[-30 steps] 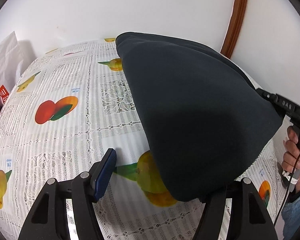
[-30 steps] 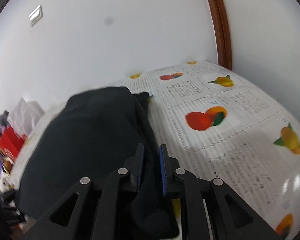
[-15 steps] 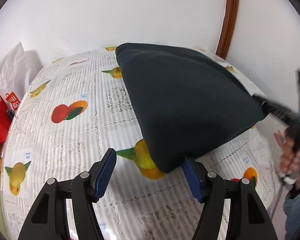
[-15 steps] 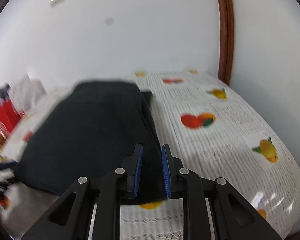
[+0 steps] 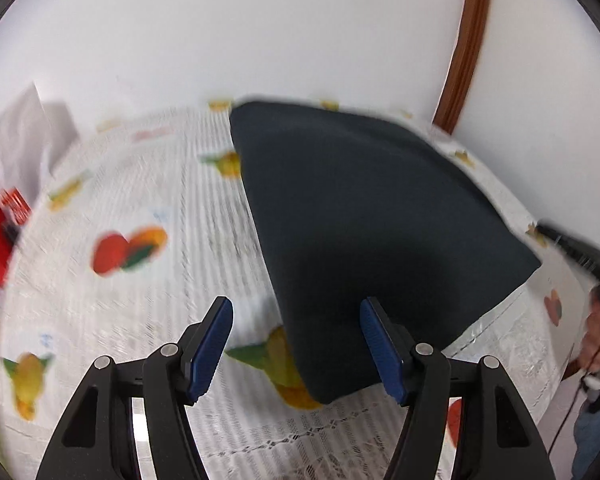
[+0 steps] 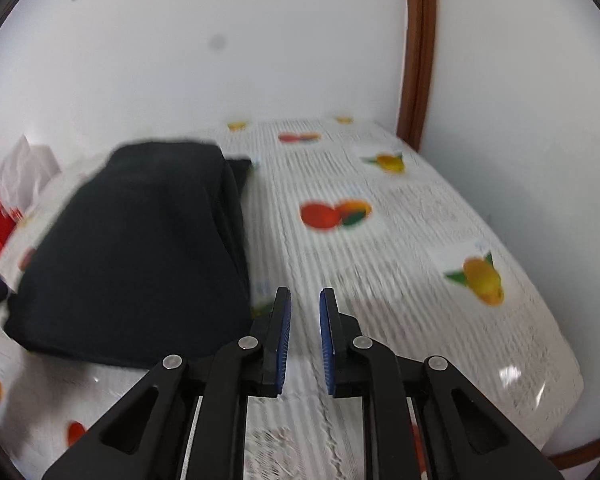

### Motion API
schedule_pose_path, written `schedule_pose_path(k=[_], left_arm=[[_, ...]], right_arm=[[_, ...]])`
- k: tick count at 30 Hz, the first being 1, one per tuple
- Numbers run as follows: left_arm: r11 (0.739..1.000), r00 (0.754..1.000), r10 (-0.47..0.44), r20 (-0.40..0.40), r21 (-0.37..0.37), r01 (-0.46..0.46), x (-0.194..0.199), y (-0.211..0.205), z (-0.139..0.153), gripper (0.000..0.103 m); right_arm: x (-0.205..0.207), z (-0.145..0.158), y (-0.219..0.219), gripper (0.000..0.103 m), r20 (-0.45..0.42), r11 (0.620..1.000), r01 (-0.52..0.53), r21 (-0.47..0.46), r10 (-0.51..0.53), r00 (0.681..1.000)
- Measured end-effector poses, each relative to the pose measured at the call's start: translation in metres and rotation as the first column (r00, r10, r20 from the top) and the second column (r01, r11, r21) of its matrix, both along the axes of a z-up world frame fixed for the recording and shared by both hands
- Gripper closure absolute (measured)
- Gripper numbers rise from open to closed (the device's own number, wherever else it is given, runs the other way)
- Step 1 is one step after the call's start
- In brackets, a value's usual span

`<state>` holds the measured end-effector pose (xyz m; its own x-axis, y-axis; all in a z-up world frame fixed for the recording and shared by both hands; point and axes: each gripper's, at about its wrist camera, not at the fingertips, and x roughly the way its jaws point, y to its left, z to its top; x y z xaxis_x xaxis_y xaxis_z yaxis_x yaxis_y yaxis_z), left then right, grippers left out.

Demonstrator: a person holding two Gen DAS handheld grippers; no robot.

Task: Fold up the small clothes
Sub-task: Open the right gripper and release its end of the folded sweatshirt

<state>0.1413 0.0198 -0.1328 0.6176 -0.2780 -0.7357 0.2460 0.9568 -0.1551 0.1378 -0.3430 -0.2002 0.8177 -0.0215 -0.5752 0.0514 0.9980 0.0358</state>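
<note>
The dark cloth [image 5: 364, 240] lies folded on the worktop [image 5: 172, 280]. Left tongs [image 5: 296, 352] gape wide, empty, astride its near corner; right tongs [image 6: 304, 336], slightly parted, hold nothing beside its edge. Grip both near corners together, then fold evenly.

The dark cloth [image 6: 140, 248] covers the left part of the counter [image 6: 400, 240]. To its right the counter is bare up to the wall [image 6: 520, 120]. Bags [image 5: 16, 184] stand at the far left edge.
</note>
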Motion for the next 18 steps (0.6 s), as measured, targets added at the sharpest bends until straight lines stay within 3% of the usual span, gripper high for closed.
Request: schedule_pose_path(k=[3, 8, 11, 18], left_arm=[[1.0, 1.0, -0.014, -0.012, 0.006, 0.014, 0.003, -0.002, -0.013, 0.038], [1.0, 1.0, -0.021, 0.002, -0.019, 0.021, 0.013, 0.008, 0.011, 0.038], [1.0, 1.0, -0.01, 0.018, -0.016, 0.011, 0.031, 0.012, 0.024, 0.039], [0.999, 1.0, -0.026, -0.005, -0.03, 0.026, 0.067, 0.006, 0.027, 0.039]], right_arm=[[0.009, 0.011, 0.01, 0.088, 0.017, 0.999, -0.036, 0.008, 0.035, 0.999], [0.044, 0.024, 0.038, 0.085, -0.014, 0.995, -0.1, -0.002, 0.1, 0.995], [0.073, 0.031, 0.052, 0.072, -0.027, 0.991, -0.135, -0.004, 0.135, 0.99], [0.147, 0.008, 0.073, 0.071, -0.199, 0.981, -0.174, 0.086, 0.188, 0.962]])
